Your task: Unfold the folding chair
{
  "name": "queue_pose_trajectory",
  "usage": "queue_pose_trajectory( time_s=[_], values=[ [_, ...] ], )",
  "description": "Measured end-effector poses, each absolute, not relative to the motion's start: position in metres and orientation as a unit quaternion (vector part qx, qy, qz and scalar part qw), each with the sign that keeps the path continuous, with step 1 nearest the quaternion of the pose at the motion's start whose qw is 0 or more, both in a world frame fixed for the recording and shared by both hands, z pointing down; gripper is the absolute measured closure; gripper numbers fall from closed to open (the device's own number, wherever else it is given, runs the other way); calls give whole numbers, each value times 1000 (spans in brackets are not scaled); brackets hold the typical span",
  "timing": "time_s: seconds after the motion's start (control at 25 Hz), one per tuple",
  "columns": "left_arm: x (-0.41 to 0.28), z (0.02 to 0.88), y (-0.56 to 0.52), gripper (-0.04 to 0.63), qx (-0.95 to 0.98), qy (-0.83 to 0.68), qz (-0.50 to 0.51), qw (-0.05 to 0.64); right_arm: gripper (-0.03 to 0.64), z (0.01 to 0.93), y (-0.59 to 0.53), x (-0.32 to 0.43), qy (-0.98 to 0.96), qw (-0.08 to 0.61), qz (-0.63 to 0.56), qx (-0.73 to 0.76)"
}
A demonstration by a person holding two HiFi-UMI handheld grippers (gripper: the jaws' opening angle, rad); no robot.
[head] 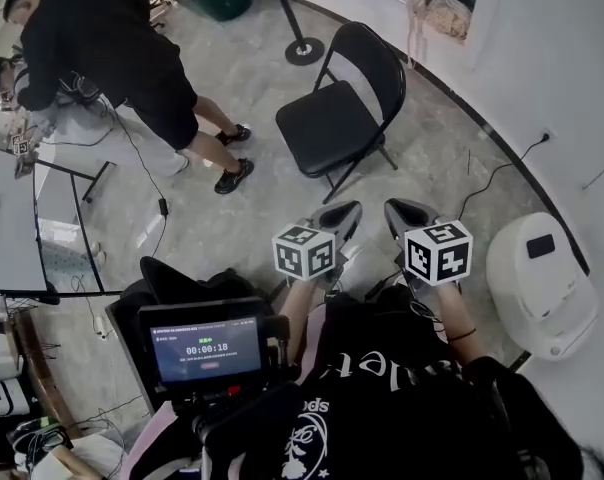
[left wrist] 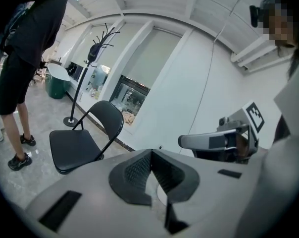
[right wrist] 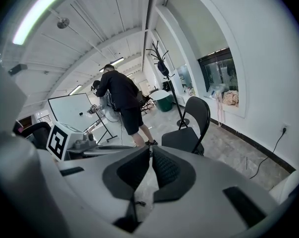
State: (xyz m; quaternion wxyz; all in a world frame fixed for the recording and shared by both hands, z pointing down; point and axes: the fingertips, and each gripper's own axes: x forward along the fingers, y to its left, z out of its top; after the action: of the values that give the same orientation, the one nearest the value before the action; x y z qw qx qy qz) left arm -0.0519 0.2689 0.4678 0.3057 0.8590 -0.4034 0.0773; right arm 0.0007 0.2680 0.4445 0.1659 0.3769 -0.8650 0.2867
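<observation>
a: looking for the folding chair.
b: standing unfolded on the grey floor, seat level, backrest up, near the curved white wall, well apart from both grippers.
a: checking the left gripper now.
b: pointing toward the chair, jaws pressed fully together, gripping nothing.
a: and the right gripper?
b: hovering just beside the left, jaws nearly touching, only a thin slit showing, holding nothing either.
a: noticing anything further out?
b: seeing a person in black leaning over left of the chair, a coat stand behind it, a rounded white appliance near the right gripper.
</observation>
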Motion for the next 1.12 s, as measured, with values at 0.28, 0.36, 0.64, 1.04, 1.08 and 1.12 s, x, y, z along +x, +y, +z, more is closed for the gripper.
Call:
queue_pose_trajectory(
  time_s=[0.28, 0.36, 0.64, 1.04, 1.08, 1.12],
  values=[
    [-110, 455, 285, 591, 873, -392, 93, 274, 586, 437, 286, -60, -858, 166, 287, 393],
    [-119, 456, 289, 591, 877, -384, 94, 274, 586, 439, 294, -71, -853, 166, 292, 399],
    [-126, 460, 305, 591, 885, -359, 96, 279, 586, 438, 306, -92, -846, 168, 285, 419],
    [-113, 452, 326, 591, 870, -399, 60, 285, 586, 429, 331, -68, -860, 184, 269, 393],
    [-109, 451, 329, 591, 868, -403, 54, 284, 586, 429, 333, -63, -861, 186, 268, 390],
    [-105, 450, 331, 591, 867, -407, 49, 285, 586, 428, 335, -58, -862, 187, 268, 388]
  ],
)
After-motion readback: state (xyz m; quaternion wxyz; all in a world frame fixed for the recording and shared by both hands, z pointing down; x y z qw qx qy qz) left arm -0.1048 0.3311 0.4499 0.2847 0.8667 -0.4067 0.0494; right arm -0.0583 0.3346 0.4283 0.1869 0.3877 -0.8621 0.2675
